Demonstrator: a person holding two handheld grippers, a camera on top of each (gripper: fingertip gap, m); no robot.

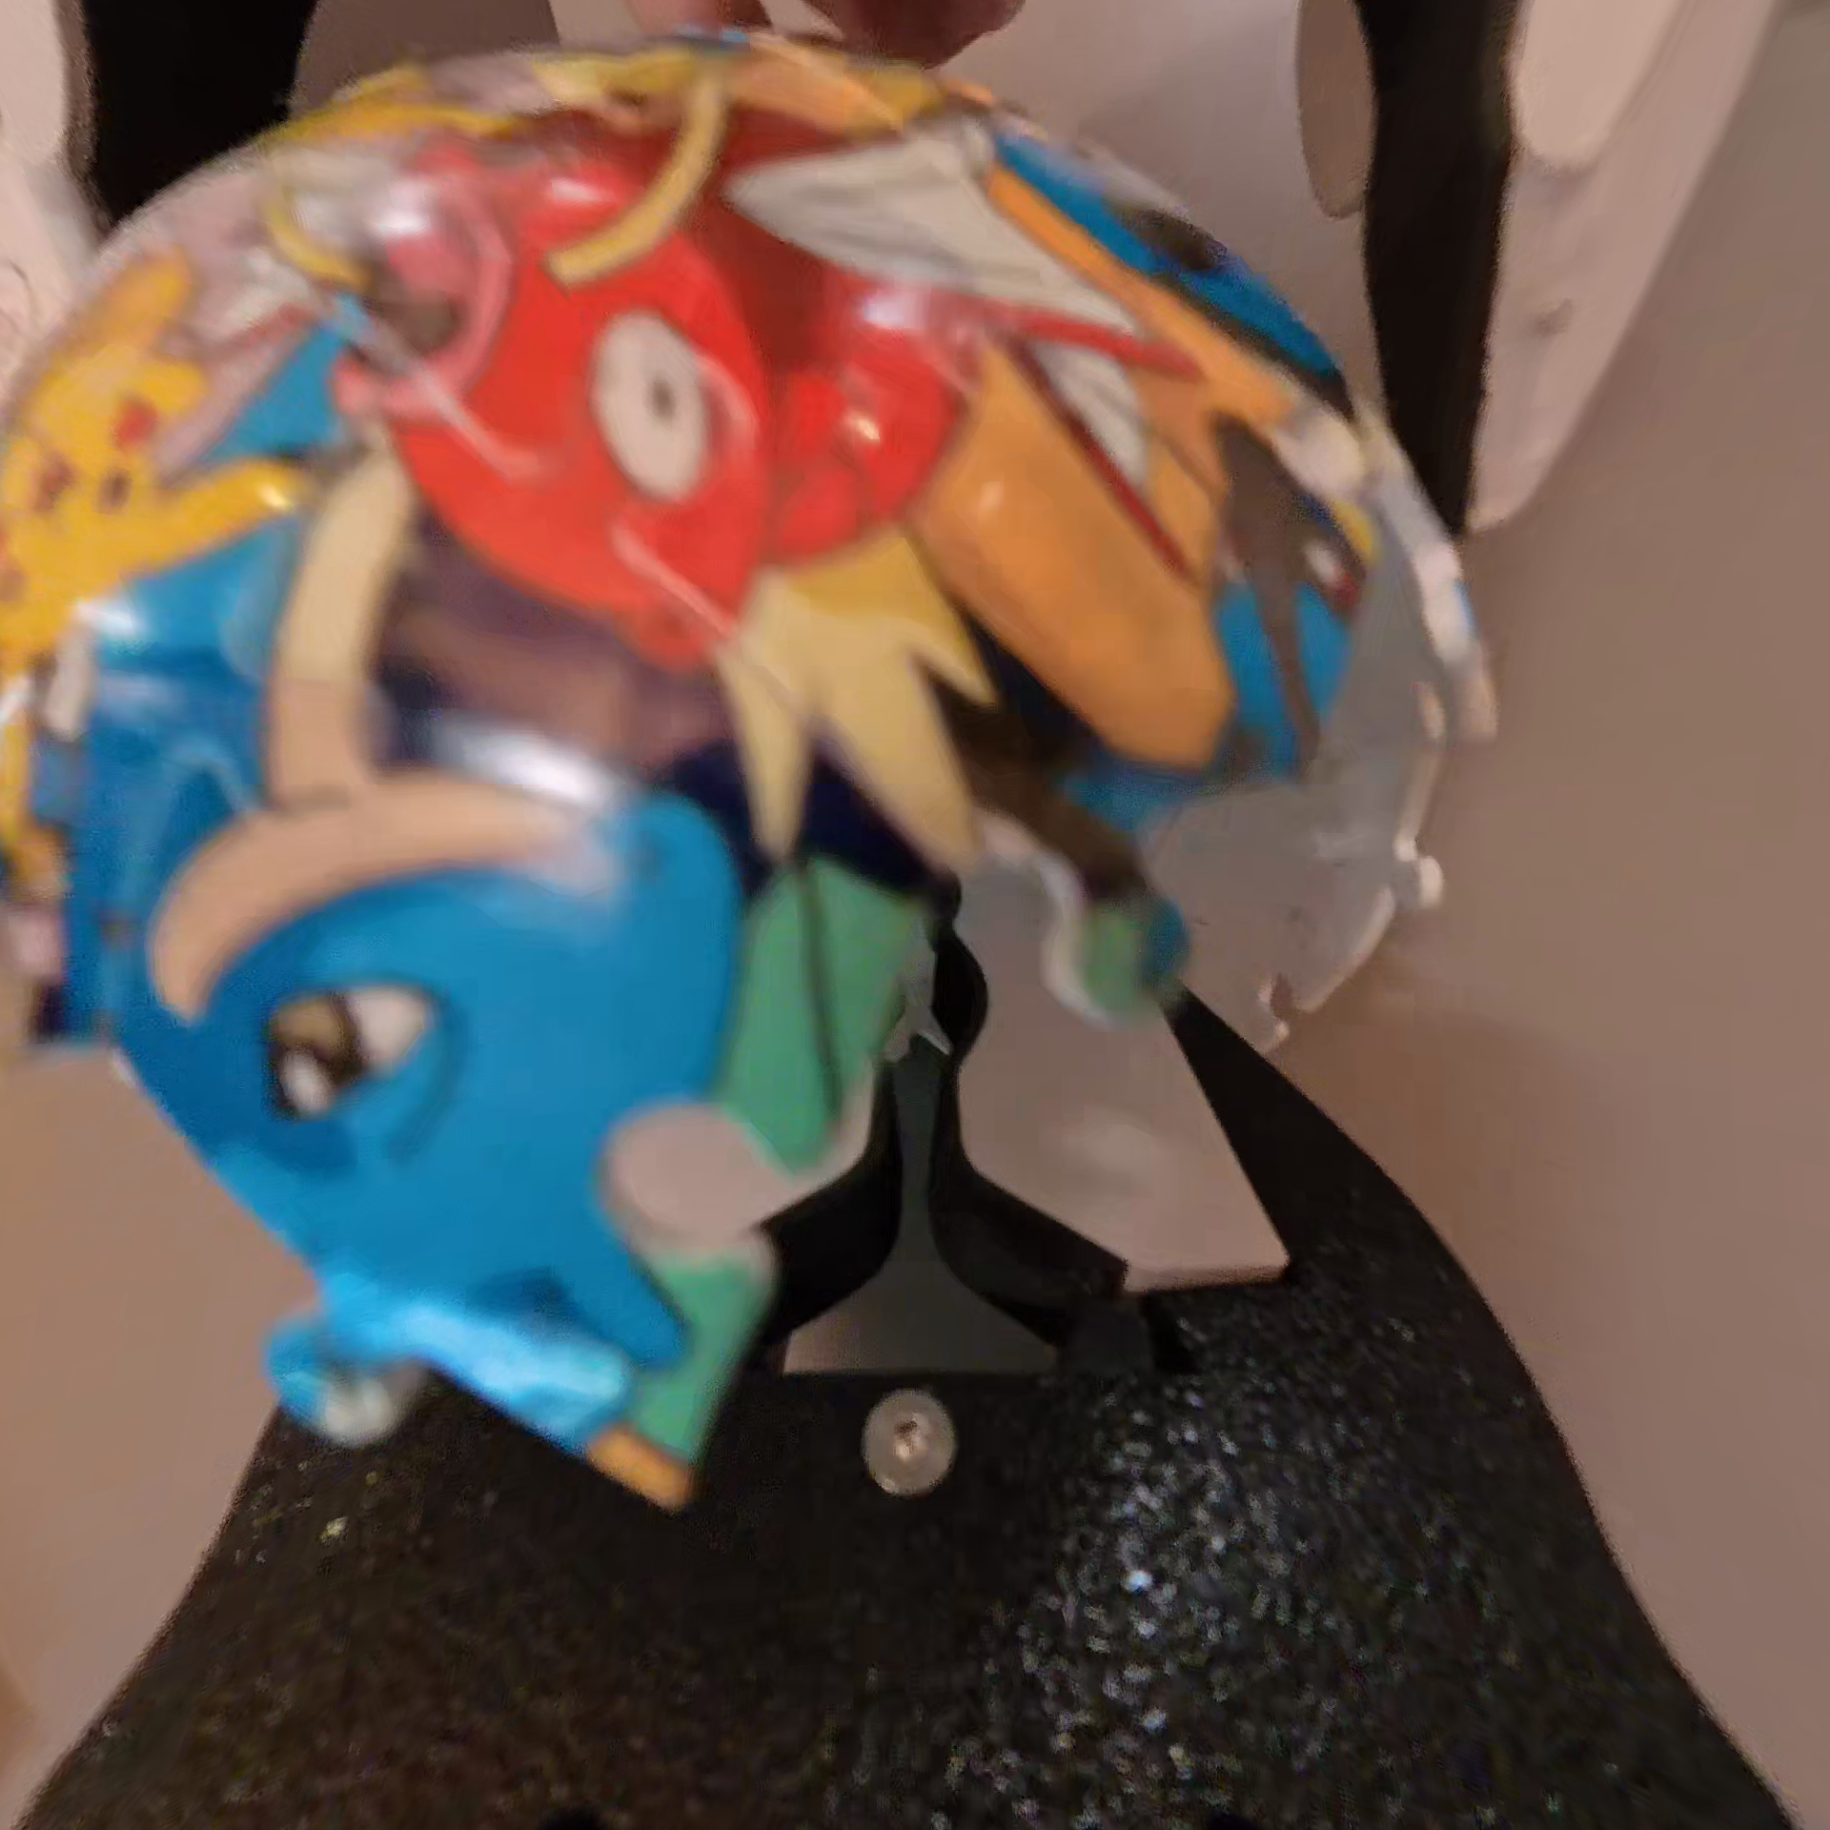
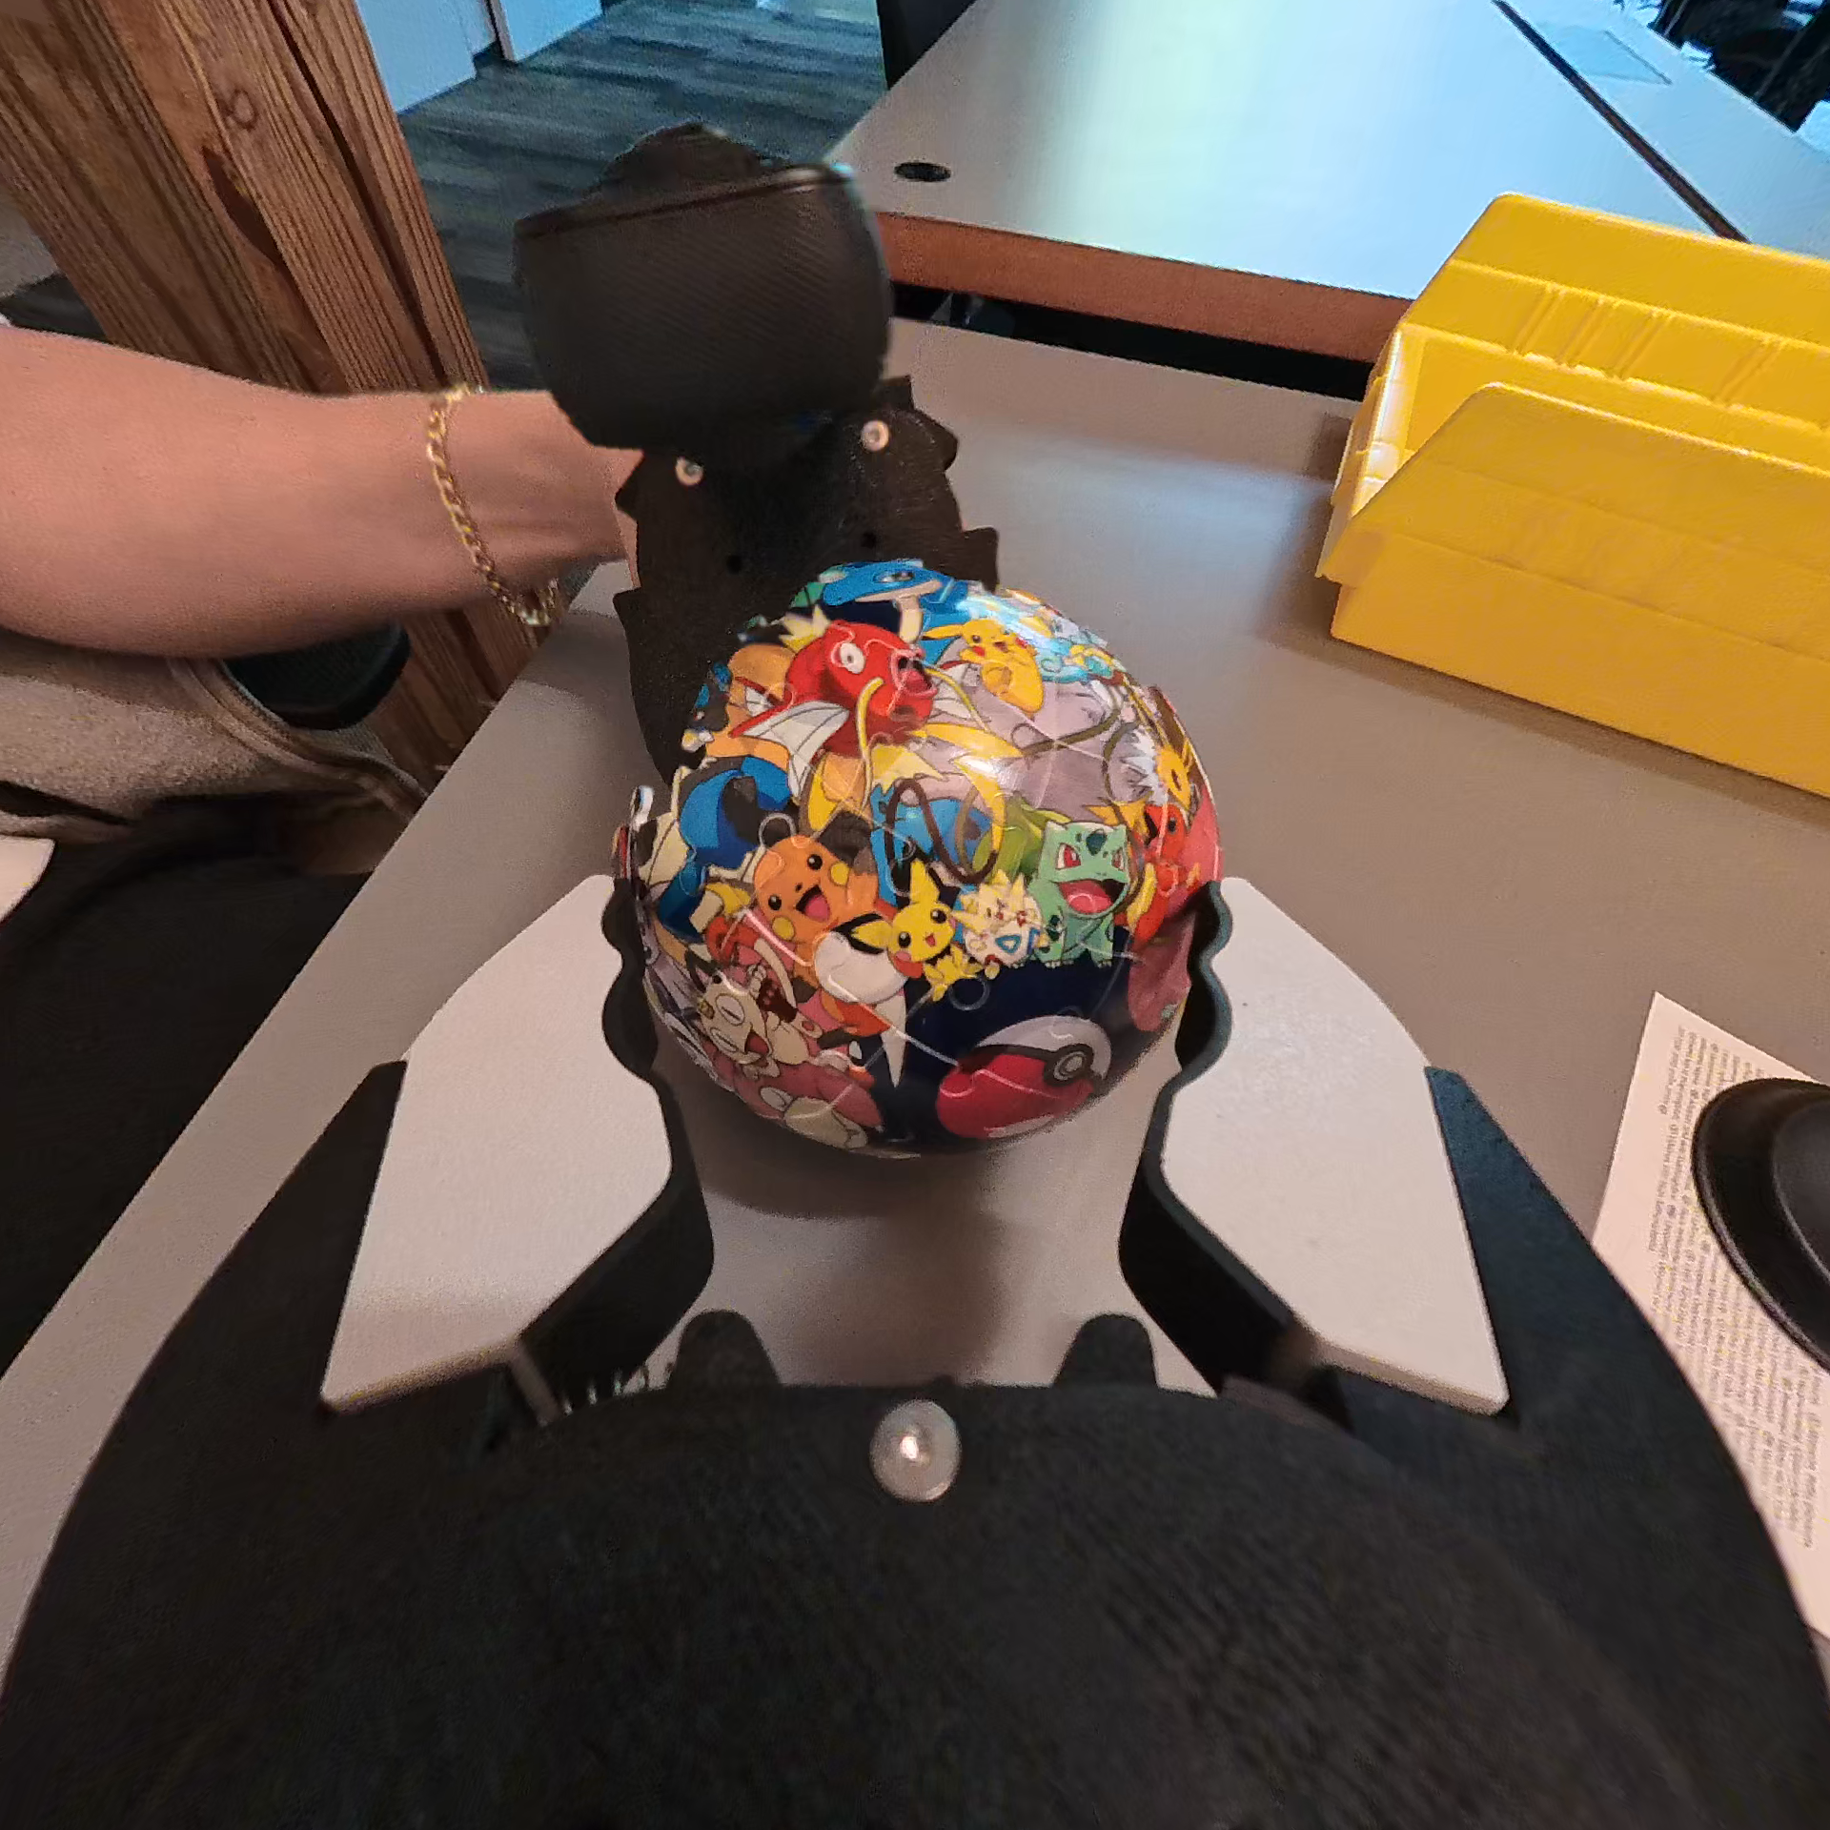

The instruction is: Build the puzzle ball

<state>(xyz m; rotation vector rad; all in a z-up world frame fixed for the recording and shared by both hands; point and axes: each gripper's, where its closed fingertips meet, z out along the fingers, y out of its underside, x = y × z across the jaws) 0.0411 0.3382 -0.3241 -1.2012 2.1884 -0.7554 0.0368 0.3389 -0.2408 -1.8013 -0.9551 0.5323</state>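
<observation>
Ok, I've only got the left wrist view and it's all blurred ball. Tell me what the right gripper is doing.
Observer: The right gripper has one finger on each side of the puzzle ball, pressed against it.
Operator: Now tell me where the ball is.
Observer: Low over the grey table. Its shadow lies right beneath, but I cannot tell whether it touches.
Operator: Name what's to the right of it.
Observer: Yellow bins at the back, and nearer, a printed sheet with a black round thing on it.
</observation>
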